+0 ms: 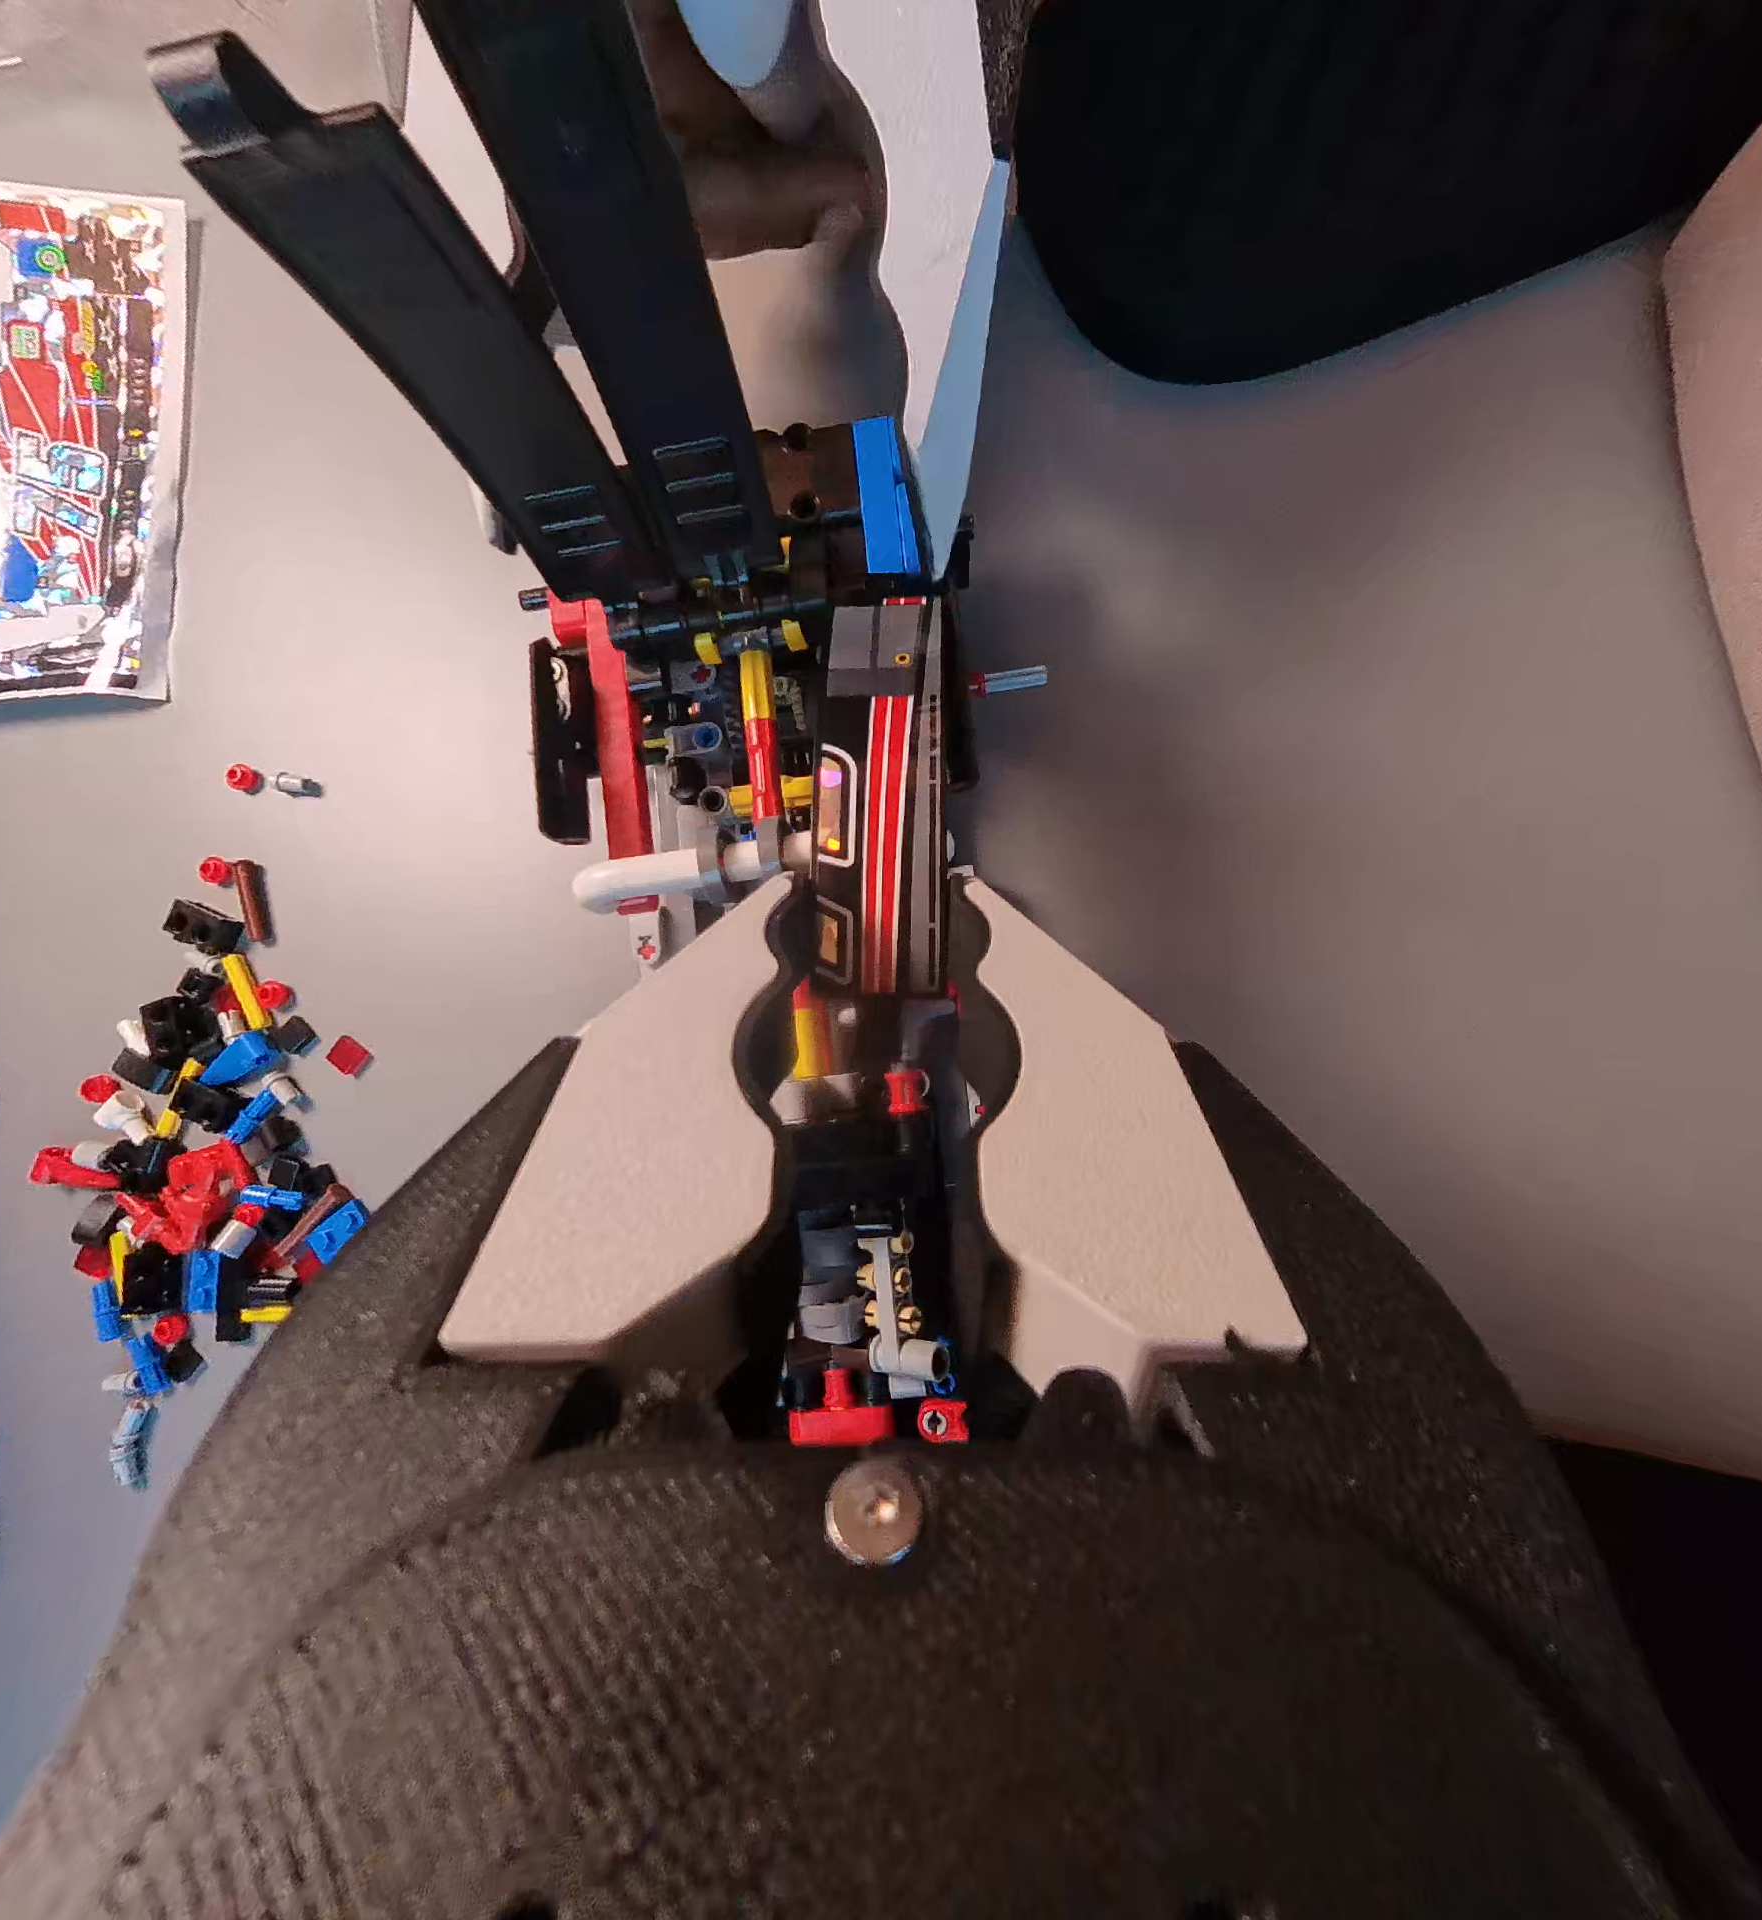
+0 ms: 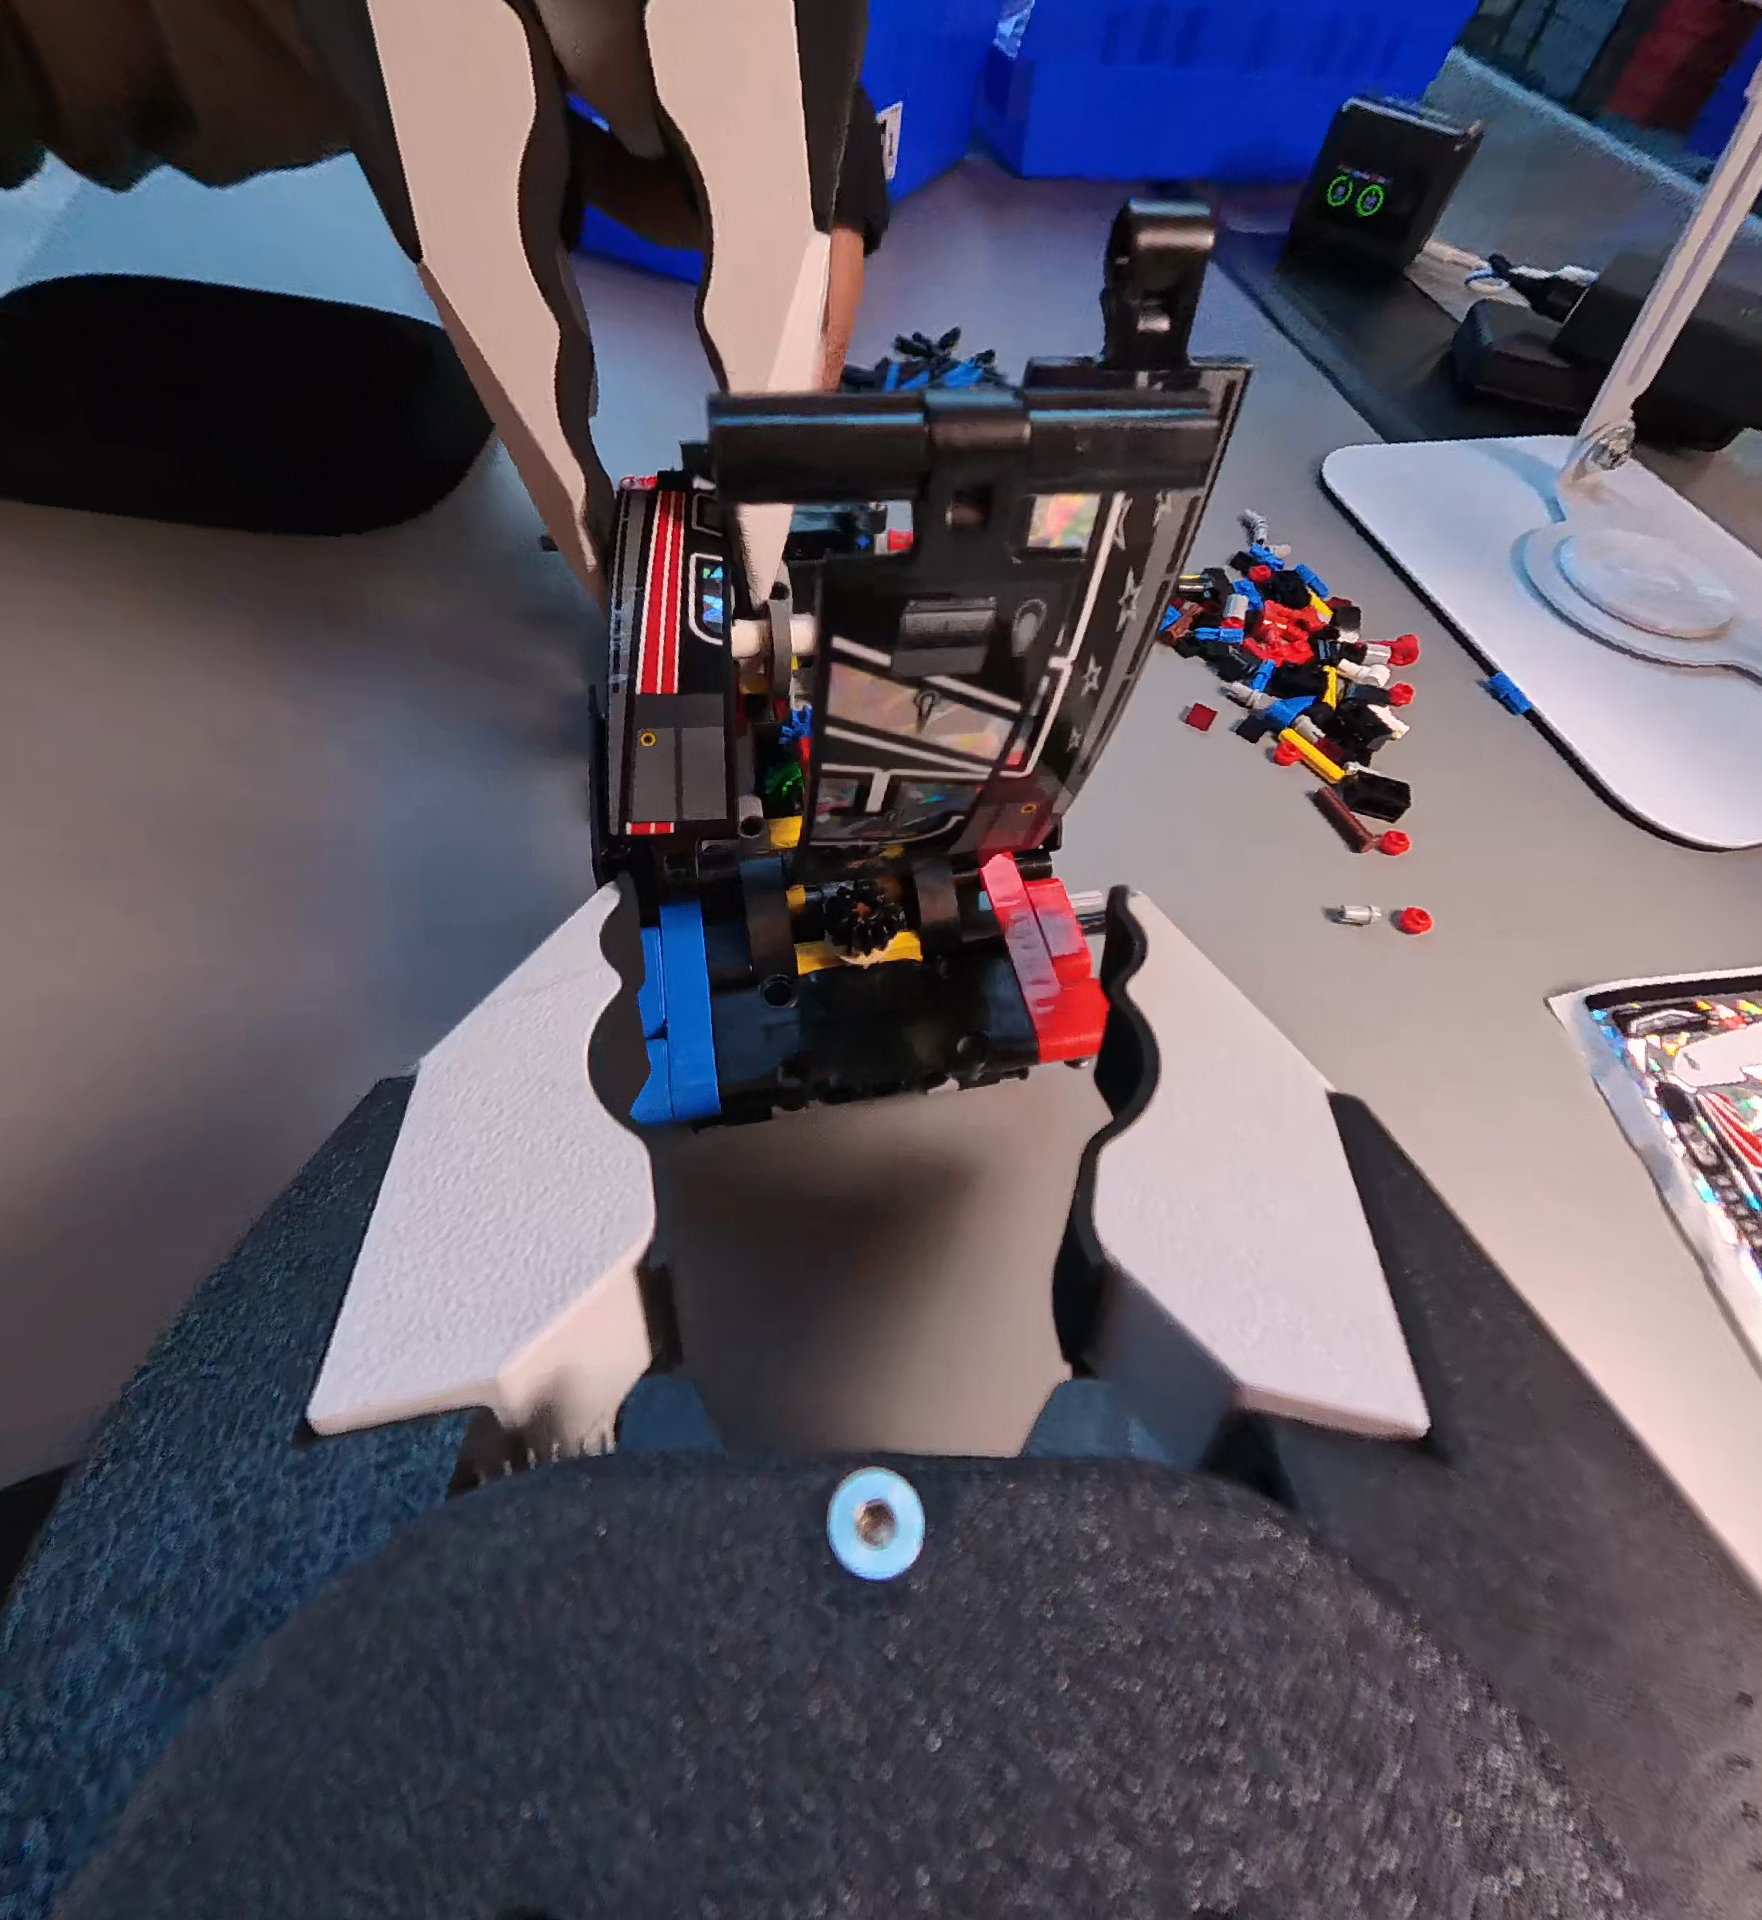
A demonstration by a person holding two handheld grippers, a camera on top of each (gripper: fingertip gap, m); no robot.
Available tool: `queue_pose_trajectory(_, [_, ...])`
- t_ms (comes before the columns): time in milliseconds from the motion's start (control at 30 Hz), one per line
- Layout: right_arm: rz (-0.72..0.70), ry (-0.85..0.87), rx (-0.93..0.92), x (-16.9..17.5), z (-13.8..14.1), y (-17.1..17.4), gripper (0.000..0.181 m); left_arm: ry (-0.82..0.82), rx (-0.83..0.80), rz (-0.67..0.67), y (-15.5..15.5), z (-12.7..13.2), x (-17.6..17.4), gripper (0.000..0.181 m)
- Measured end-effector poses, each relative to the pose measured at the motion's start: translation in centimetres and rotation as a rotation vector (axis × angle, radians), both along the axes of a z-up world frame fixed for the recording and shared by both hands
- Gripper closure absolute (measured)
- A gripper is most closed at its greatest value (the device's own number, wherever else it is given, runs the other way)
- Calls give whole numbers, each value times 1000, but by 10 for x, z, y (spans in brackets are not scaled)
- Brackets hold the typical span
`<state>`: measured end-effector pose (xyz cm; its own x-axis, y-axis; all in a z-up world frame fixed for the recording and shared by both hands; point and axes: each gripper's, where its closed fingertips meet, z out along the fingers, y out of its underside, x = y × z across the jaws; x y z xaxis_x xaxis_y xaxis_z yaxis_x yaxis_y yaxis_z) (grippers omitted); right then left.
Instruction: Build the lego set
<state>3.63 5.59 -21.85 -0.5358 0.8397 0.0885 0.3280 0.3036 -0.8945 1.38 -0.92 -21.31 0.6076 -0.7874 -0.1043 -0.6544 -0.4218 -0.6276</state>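
Note:
The partly built lego model point(image 1: 887, 748) is a black vehicle body with red stripes, a blue side and a red side, held above the grey table. My left gripper point(image 1: 877, 894) is shut on its striped side panel. In the right wrist view my right gripper point(image 2: 869, 904) is shut on the model's point(image 2: 856, 1018) end, one finger on the blue side and one on the red. A black hinged panel point(image 2: 960, 623) with star stickers stands raised. The left gripper's fingers point(image 2: 482, 312) come down onto the model's far side.
A pile of small loose pieces point(image 1: 202, 1164) point(image 2: 1292, 665) lies on the table. A shiny sticker sheet point(image 1: 35, 436) point(image 2: 1739, 1122) lies nearby. A white stand base point(image 2: 1583, 644), a black device with green lights point(image 2: 1376, 177), blue bins point(image 2: 1168, 83) and a black cushion point(image 2: 181, 405) ring the table. The grippers' ends are close to 8 cm from one another. The white stand base point(image 2: 1583, 644) sits 25 cm or so from the ends of my right fingers.

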Motion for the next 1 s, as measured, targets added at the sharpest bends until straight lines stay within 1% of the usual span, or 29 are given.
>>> queue_pose_trajectory(33, [31, -16, 16, -1, -1, -1, 94, -4, -4, 5, 0, 0, 0, 157])
queue_pose_trajectory(133, [113, -23, 40, -6, 0, -4, 92, -29, -27, 43, 0, -1, 0, 157])
queue_pose_trajectory(200, [160, -63, 28, -10, -2, -5, 92, -37, -26, 68, 1, -2, 0, 157])
queue_pose_trajectory(300, [218, -92, 22, -12, -5, -8, 99, -18, -22, 96, 1, -4, -3, 157])
queue_pose_trajectory(467, [231, -47, 12, -14, -4, -8, 104, -41, -20, 149, 0, -3, -3, 158])
queue_pose_trajectory(733, [241, -10, -40, -14, -4, -8, 106, -90, -10, 219, -3, -5, 0, 157])
queue_pose_trajectory(1000, [250, 3, -61, -13, -4, -8, 107, -120, -9, 242, -3, -8, 1, 157])
